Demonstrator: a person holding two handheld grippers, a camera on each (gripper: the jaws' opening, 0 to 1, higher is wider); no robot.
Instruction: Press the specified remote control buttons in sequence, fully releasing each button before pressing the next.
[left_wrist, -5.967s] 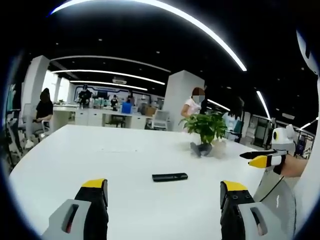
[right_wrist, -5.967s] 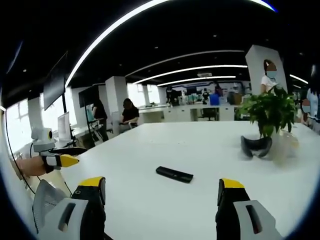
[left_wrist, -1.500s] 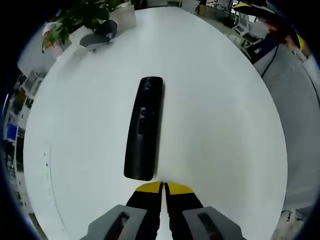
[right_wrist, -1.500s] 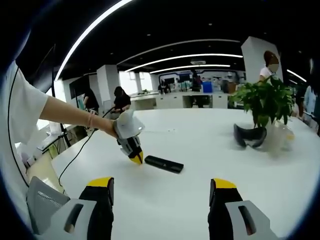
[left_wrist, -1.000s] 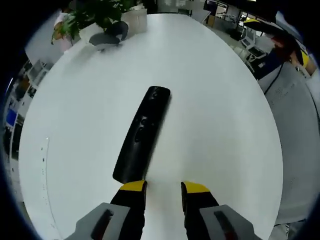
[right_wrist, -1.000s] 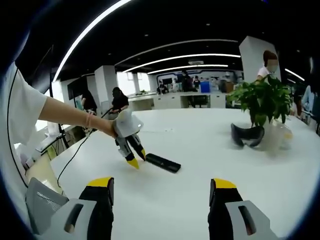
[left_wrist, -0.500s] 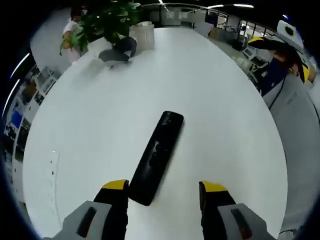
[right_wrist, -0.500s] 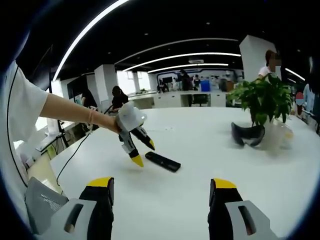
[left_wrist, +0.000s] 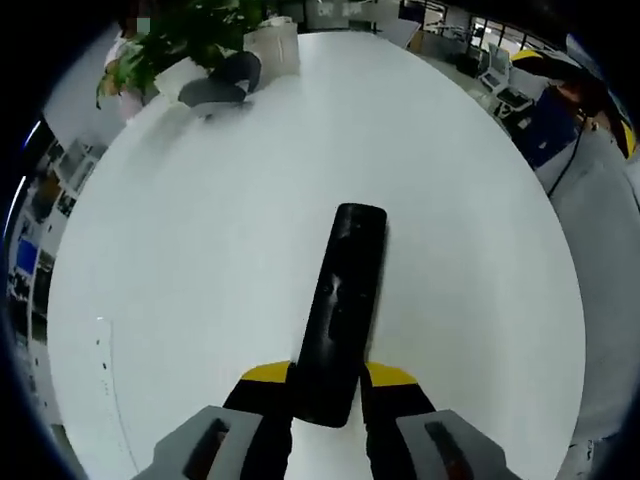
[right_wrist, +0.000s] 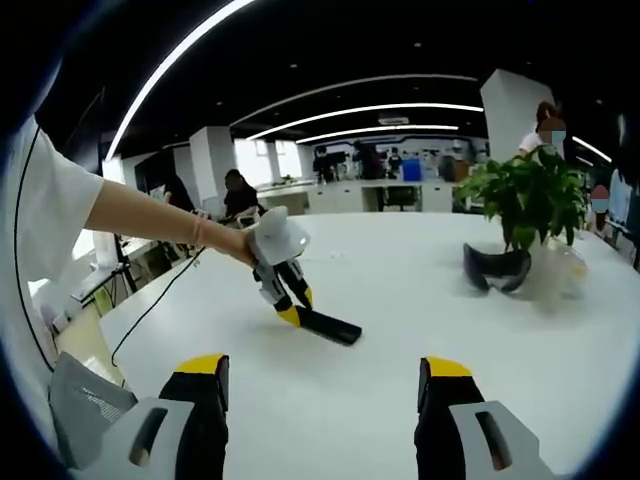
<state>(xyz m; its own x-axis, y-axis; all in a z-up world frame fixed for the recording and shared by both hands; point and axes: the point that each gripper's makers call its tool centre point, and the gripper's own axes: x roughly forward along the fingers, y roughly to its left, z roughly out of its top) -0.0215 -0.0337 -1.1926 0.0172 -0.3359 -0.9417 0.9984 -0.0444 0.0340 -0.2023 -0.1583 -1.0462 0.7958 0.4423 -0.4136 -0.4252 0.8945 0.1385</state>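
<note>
A long black remote (left_wrist: 345, 300) lies flat on the white table (left_wrist: 180, 250), its buttons facing up. My left gripper (left_wrist: 328, 375) is shut on the remote's near end, one yellow-tipped jaw against each long side. In the right gripper view the same remote (right_wrist: 332, 327) lies mid-table, with the left gripper (right_wrist: 293, 308) angled down onto its left end from a person's outstretched arm. My right gripper (right_wrist: 322, 367) stays open near the table's front, well short of the remote, with nothing between its jaws.
A potted plant (right_wrist: 530, 205) and a dark headset (right_wrist: 495, 268) stand at the table's far right; in the left gripper view they are the plant (left_wrist: 190, 30) and headset (left_wrist: 220, 85) at top left. People sit at desks beyond. A cable (right_wrist: 150, 310) hangs off the left edge.
My left gripper went from shut behind the remote to open, slid forward around its near end, and closed on it. The right gripper has stayed open and still.
</note>
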